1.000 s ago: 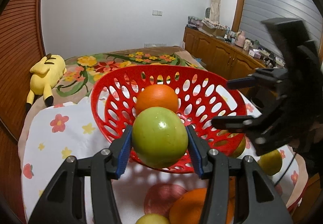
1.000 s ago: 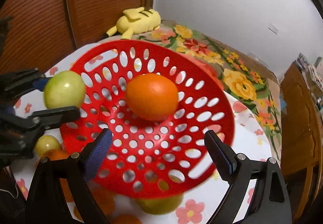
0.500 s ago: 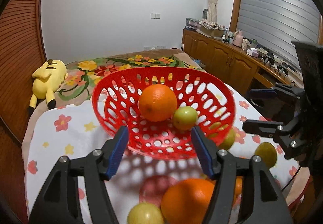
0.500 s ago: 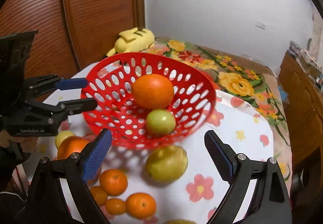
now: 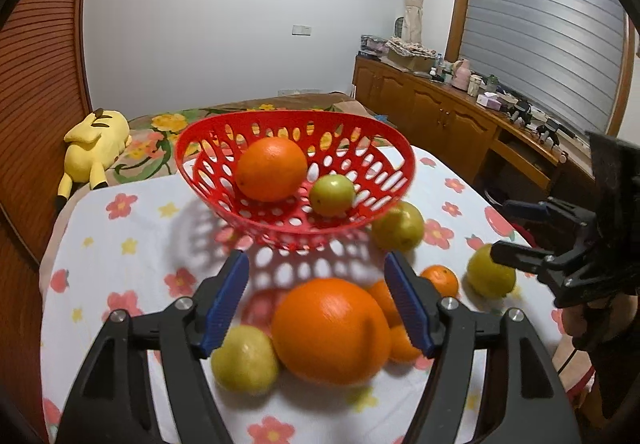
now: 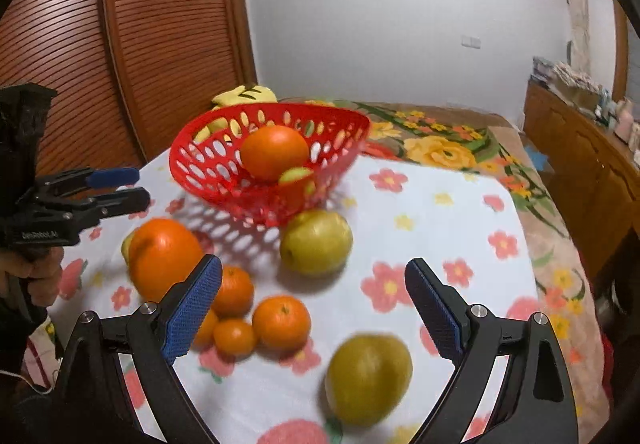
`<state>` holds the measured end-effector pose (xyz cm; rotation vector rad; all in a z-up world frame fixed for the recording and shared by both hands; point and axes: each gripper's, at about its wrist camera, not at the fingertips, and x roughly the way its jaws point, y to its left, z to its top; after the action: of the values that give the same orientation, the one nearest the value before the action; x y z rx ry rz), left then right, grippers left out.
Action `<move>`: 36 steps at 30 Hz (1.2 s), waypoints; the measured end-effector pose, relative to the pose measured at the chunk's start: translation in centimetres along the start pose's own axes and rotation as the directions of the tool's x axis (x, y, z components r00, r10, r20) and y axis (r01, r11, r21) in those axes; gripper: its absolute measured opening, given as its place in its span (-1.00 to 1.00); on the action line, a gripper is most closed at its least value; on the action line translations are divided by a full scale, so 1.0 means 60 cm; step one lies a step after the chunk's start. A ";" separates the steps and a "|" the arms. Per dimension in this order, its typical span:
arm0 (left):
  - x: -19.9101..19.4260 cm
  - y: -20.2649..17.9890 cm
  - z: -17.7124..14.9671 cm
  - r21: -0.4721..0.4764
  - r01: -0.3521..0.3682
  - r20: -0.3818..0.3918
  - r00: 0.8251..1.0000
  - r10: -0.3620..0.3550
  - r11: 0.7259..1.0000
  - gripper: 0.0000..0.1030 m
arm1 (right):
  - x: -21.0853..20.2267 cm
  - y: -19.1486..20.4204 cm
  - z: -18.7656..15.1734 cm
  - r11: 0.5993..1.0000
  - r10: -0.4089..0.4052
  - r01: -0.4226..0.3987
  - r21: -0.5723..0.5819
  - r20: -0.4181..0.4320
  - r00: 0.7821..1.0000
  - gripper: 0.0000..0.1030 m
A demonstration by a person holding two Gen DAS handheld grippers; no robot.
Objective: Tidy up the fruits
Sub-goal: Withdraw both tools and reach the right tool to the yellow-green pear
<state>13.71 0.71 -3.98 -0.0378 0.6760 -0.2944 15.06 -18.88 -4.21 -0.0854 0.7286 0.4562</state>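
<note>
Red basket (image 5: 296, 148) tilted on the flower-print counter (image 5: 132, 244), mouth facing the cameras, holding a big orange (image 5: 271, 169) and a green fruit (image 5: 332, 194). Nearer than basket: loose fruit. Left tongs (image 5: 316, 298) just opened, empty; right tongs (image 6: 312, 308) released. Beyond basket: bed, yellow plush (image 5: 96, 142).

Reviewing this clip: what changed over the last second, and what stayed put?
The left hand-held gripper let go of the green apple, which now lies in the red basket beside the orange. Its jaws have just been opening, nothing gripped, and it has pulled back over the loose fruit. The right hand-held gripper also drew back, open and empty. Basket and orange stayed put.
</note>
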 end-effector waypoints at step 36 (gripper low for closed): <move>0.056 -0.037 -0.059 0.076 -0.091 -0.066 0.993 0.097 0.993 0.57 | 0.035 -0.055 -0.100 0.995 -0.047 0.059 0.084 -0.132 0.990 0.49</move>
<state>13.44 -2.18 -8.50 0.0744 0.7331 -0.2303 14.13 -22.42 -10.34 -0.0520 0.8719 0.3694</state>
